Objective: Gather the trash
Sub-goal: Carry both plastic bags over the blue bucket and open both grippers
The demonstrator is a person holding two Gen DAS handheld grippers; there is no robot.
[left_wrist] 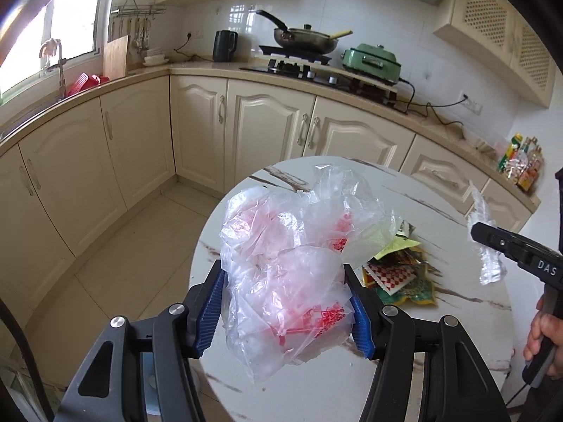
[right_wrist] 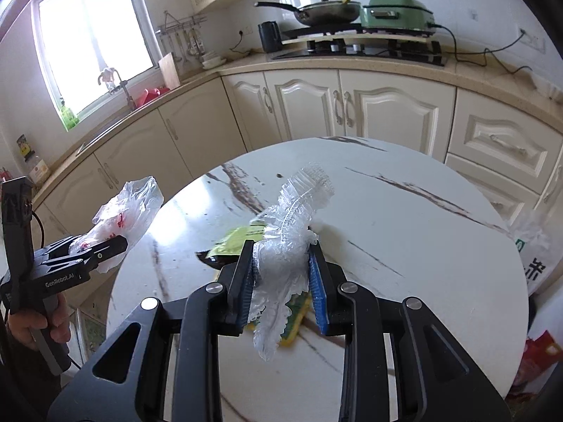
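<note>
My left gripper (left_wrist: 283,281) is shut on a crumpled clear plastic bag with red print (left_wrist: 288,246), held above the round white marble table (left_wrist: 440,334). The right wrist view shows that gripper (right_wrist: 114,246) and bag (right_wrist: 130,200) left of the table, off its edge. My right gripper (right_wrist: 281,249) is shut on a clear pleated plastic cover (right_wrist: 295,207) over the table (right_wrist: 404,211). It also appears at the right of the left wrist view (left_wrist: 475,230) with the cover (left_wrist: 491,269) dangling. Several colourful snack wrappers (left_wrist: 397,274) (right_wrist: 235,242) lie on the table.
Cream cabinets and a counter curve behind the table, with a stove and pan (left_wrist: 306,38), a green cooker (left_wrist: 373,63) and a black kettle (left_wrist: 225,45). A white printed bag (right_wrist: 535,246) stands right of the table. A hand (left_wrist: 542,334) grips the right tool.
</note>
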